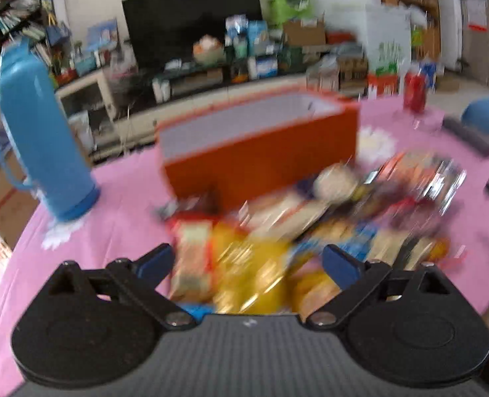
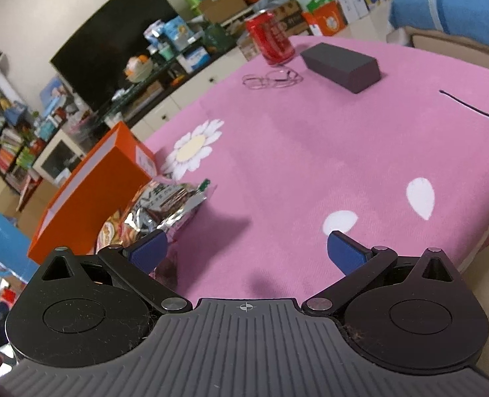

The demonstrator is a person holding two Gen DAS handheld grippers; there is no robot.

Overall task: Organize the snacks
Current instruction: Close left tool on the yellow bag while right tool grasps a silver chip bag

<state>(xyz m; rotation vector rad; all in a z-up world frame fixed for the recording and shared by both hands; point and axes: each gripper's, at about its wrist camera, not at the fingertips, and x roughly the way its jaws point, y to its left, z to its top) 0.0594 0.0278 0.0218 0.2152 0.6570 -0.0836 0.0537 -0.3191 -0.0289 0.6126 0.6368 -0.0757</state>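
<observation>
An orange box point(image 1: 261, 162) with a pale inside stands open on the pink tablecloth point(image 1: 122, 192). In front of it lies a blurred heap of snack packets point(image 1: 327, 218). My left gripper point(image 1: 247, 261) hangs open just over the near end of the heap, above a yellow packet point(image 1: 254, 274) and a red-edged packet point(image 1: 191, 258); the pads touch neither. In the right wrist view the orange box point(image 2: 92, 201) is at the left with a silver snack bag point(image 2: 168, 205) leaning beside it. My right gripper point(image 2: 247, 251) is open over bare cloth, with nothing between its fingers.
A tall blue thermos point(image 1: 42, 132) stands left of the box. A red can point(image 2: 272, 38), a pair of glasses point(image 2: 272, 79) and a dark grey box point(image 2: 342, 66) sit at the table's far side. A black cable point(image 2: 472, 107) lies at the right. A TV point(image 1: 191, 16) and cluttered shelves stand behind.
</observation>
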